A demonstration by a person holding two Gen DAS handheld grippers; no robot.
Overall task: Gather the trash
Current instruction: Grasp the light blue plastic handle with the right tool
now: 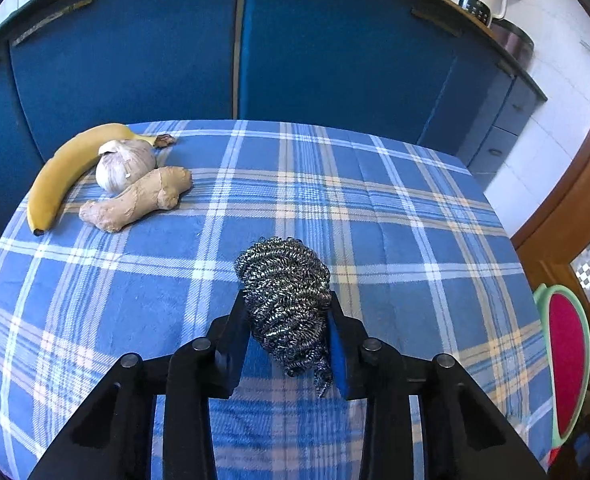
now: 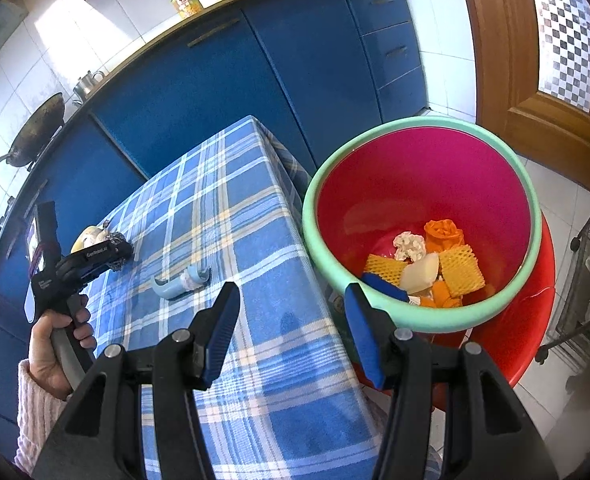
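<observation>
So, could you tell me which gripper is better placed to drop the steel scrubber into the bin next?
Left. The left gripper already has the steel scrubber between its pads, while the right gripper is open and empty near the bin.

Bright daylight, sharp focus, glare on the white wall tiles [image 2: 47, 36], strong fisheye bending with dark corners.

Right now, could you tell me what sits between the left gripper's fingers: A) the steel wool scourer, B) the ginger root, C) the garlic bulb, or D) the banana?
A: the left gripper has its pads pressed on the steel wool scourer, while the ginger root, garlic bulb and banana lie apart at the far left of the table.
</observation>
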